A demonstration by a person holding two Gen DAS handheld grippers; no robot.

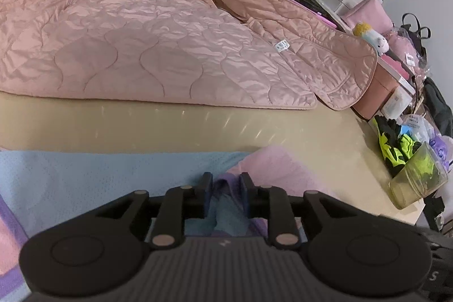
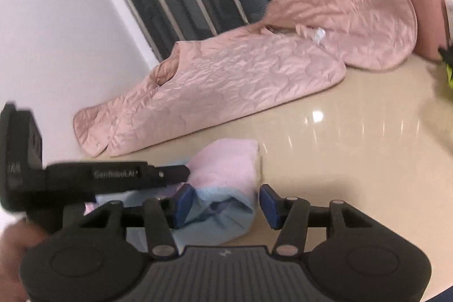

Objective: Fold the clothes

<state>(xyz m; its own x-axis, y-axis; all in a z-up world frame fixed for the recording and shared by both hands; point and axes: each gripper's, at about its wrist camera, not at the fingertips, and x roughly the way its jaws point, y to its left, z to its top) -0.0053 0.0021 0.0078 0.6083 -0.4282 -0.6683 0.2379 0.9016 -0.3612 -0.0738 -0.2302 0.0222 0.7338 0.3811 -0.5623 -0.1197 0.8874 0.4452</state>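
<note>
Grippers straddle folded pastel cloth — left gripper narrowly parted, right gripper wider, pads clear.

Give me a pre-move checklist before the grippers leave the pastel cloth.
1. Right gripper clear of the pastel cloth: ok, pads stand apart from the fold between them.
2. Left gripper released: cannot tell, narrow gap with cloth bunched in it.
3. Cloth folded compactly: ok in the right wrist view.
4. Bare table beside the cloth: ok.
5. Pink quilted jacket flat for folding: not ok, one flap lies turned over.
</note>
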